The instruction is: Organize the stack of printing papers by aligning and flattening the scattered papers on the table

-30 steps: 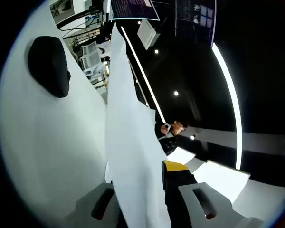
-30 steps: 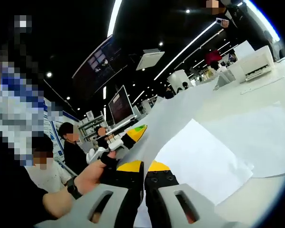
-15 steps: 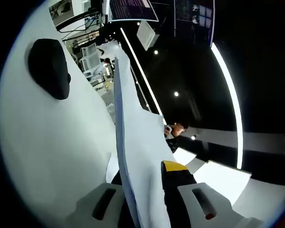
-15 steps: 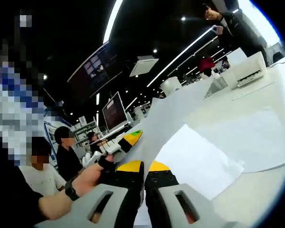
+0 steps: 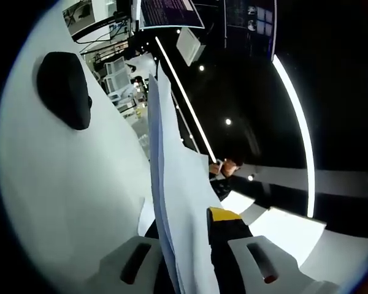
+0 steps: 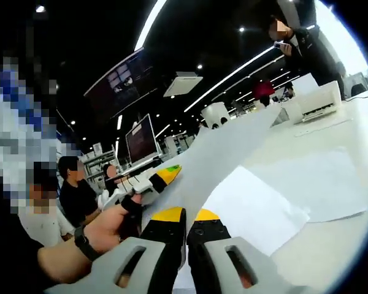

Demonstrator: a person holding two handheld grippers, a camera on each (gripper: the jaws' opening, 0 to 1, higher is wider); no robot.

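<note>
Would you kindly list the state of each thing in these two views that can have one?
Left gripper: shut on the paper stack.
Right gripper: shut on the paper stack.
Paper stack: lifted, held edge-on between both grippers.
Loose sheets: lying flat on the table, overlapping, unaligned.
Black mouse: resting on the table, untouched.

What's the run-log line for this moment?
left gripper: shut on paper stack | right gripper: shut on it | loose sheets on table

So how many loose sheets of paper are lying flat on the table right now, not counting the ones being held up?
2: one sheet lies just beyond the right gripper, the other sheet farther right, partly tucked under it. The lifted stack may hide more.
</note>
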